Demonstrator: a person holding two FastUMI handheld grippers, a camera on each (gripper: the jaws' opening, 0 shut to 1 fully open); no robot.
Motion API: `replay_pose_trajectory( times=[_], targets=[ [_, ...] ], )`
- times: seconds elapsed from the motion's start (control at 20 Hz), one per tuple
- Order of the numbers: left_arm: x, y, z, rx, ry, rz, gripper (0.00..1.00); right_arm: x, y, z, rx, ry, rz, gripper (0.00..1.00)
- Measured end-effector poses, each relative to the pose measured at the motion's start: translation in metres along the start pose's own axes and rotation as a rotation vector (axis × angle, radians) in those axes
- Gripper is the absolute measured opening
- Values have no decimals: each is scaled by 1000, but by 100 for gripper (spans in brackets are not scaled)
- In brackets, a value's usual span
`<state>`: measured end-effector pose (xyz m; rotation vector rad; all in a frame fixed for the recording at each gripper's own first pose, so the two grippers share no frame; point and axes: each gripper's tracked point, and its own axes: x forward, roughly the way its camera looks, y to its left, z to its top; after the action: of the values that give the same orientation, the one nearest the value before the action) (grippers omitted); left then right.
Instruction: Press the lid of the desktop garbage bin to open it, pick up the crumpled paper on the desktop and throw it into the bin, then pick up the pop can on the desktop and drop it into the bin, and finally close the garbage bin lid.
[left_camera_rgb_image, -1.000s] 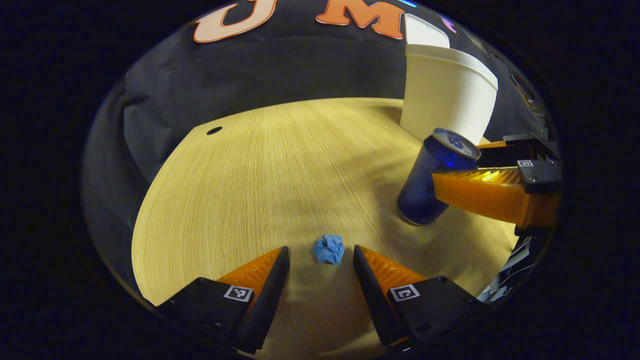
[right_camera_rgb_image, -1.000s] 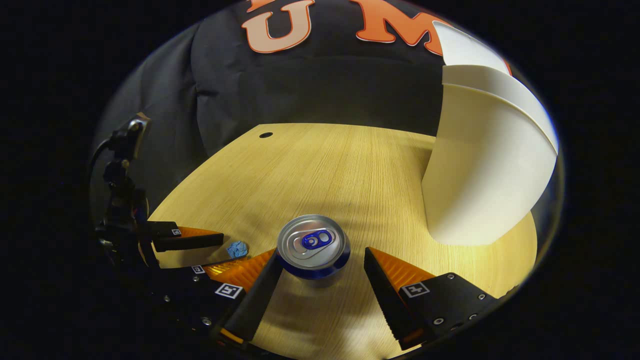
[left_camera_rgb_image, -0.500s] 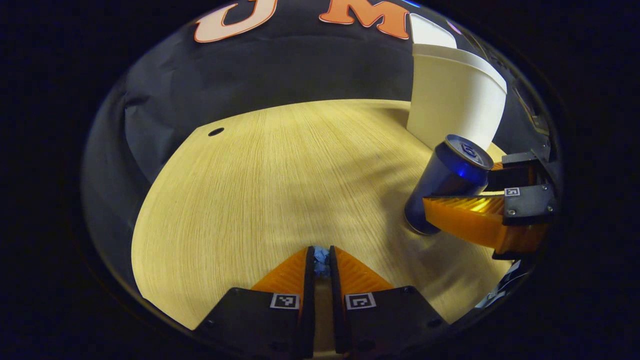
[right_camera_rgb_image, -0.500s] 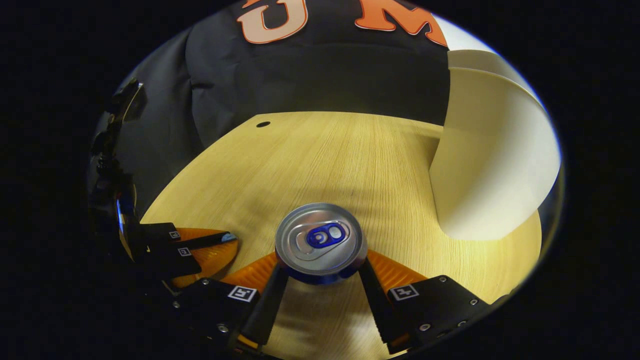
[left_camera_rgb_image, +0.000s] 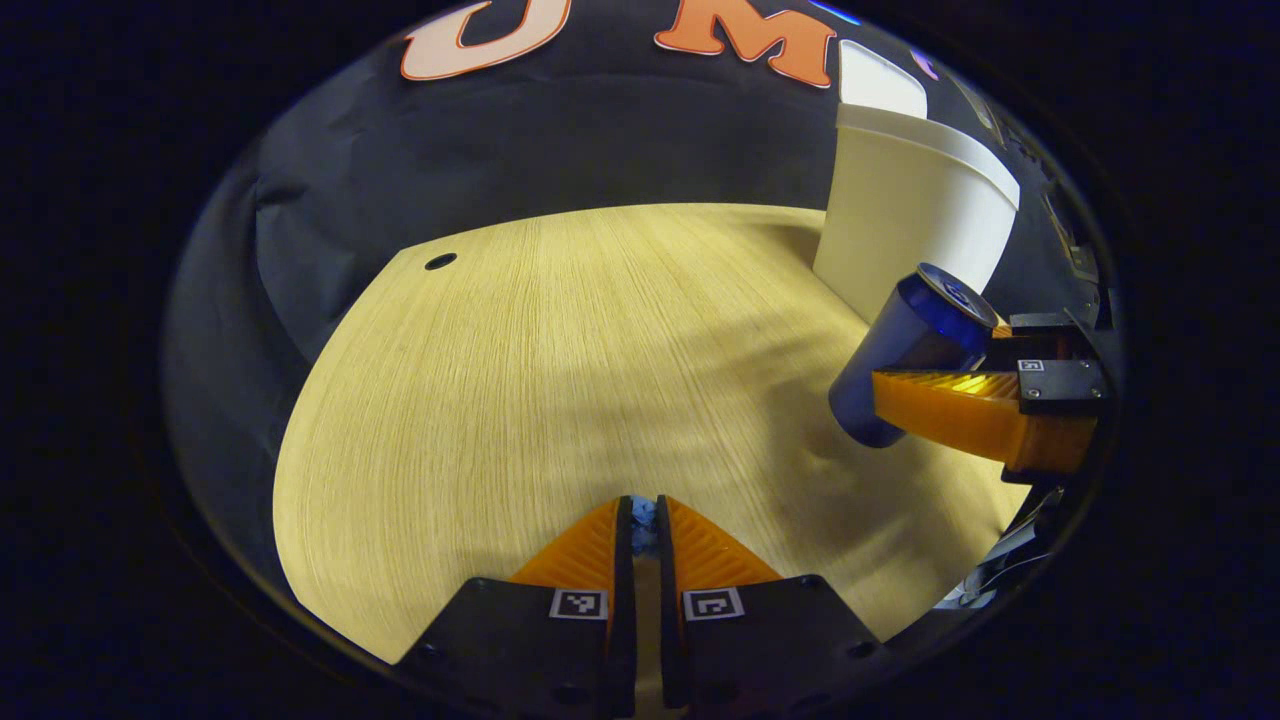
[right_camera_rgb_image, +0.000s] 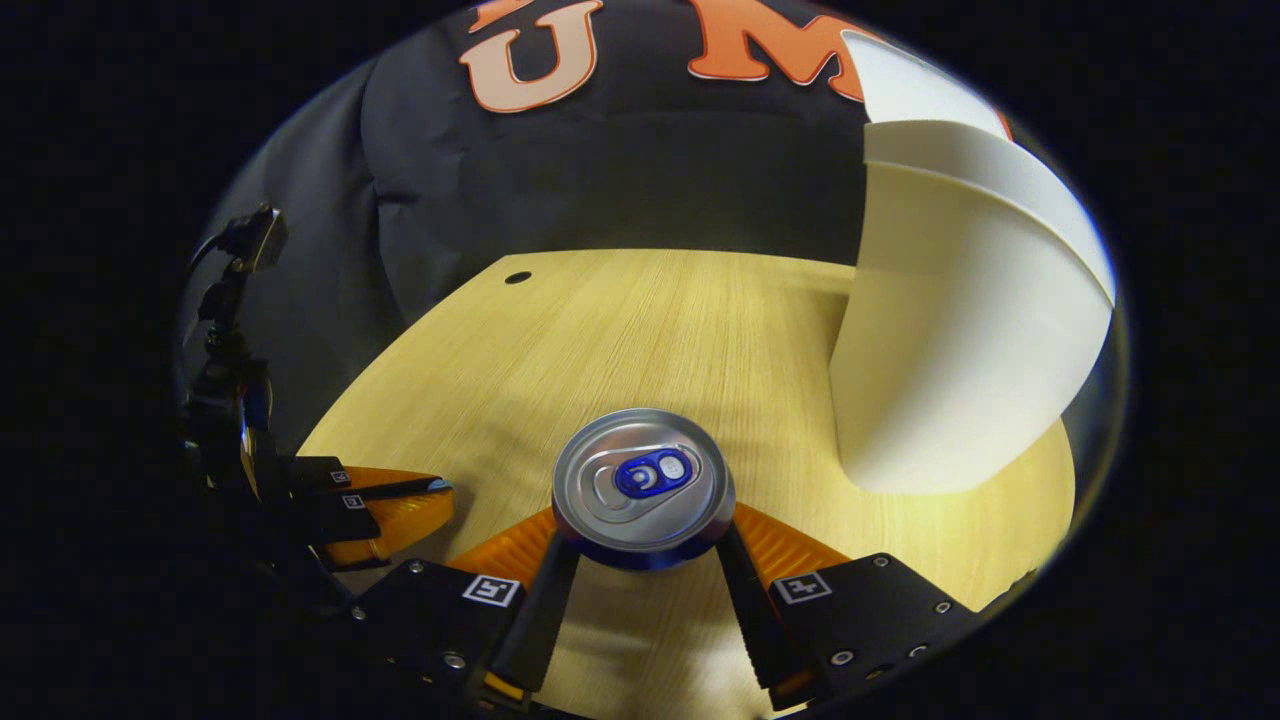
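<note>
Left gripper view: the left gripper (left_camera_rgb_image: 641, 520), at six o'clock, is clenched on the crumpled paper (left_camera_rgb_image: 643, 512), of which only a small blue scrap shows in the narrow gap between the two fingers, low over the wooden desktop (left_camera_rgb_image: 520, 380). At three o'clock the right gripper (left_camera_rgb_image: 935, 400) grasps the pop can (left_camera_rgb_image: 905, 355), a dark blue can held tilted, its top leaning toward the garbage bin (left_camera_rgb_image: 905, 225); whether its base touches the desktop cannot be told. The bin, white and with its lid (left_camera_rgb_image: 880, 85) raised behind the rim, stands at two o'clock, at the far right part of the desktop, just beyond the can. Right gripper view: the right gripper's fingers press on both sides of the can, whose silver top with a blue pull tab faces the camera just below centre. The bin stands at two o'clock, near the can but apart from it. The left gripper lies at eight o'clock, fingers nearly together. A small round hole (right_camera_rgb_image: 518, 277) marks the desktop's far left corner at eleven o'clock.
</note>
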<state>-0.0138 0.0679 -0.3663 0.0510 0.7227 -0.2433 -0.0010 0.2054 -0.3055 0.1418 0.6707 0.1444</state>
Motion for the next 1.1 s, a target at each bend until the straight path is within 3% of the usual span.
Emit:
replay_pose_trajectory(
  times=[0.05, 0.35, 0.4, 0.45, 0.55, 0.6, 0.65, 0.7, 0.95, 1.0, 1.1],
  targets=[
    [-3, -1, 7, -3, -7, -4, 14, -4, -4, 2, 3, -6, -9, 77],
    [-15, -4, 49, 5, -52, 42, 14, -27, -33, 15, 20, -33, -40, 77],
    [-19, -7, 59, 15, -65, 49, 14, -29, -38, 13, 24, -25, -35, 72],
    [-22, -12, 70, 20, -80, 49, 14, -32, -44, 15, 24, -30, -34, 77],
    [-30, -26, 90, 15, -109, 56, 14, -40, -55, 17, 13, -40, -37, 72],
    [-35, -36, 101, 14, -128, 54, 14, -45, -62, 15, 7, -40, -39, 77],
    [-40, -45, 113, 14, -146, 51, 13, -50, -67, 16, 2, -45, -35, 72],
    [-45, -55, 127, 15, -166, 45, 14, -56, -74, 15, -9, -52, -39, 77],
    [-64, -106, 190, 42, -247, 6, 13, -80, -116, 14, -19, -72, -71, 77],
    [-68, -118, 202, 53, -262, -4, 13, -85, -123, 11, -13, -71, -76, 72],
    [-77, -137, 221, 76, -290, -25, 13, -89, -136, 8, 2, -68, -86, 77]
  ],
)
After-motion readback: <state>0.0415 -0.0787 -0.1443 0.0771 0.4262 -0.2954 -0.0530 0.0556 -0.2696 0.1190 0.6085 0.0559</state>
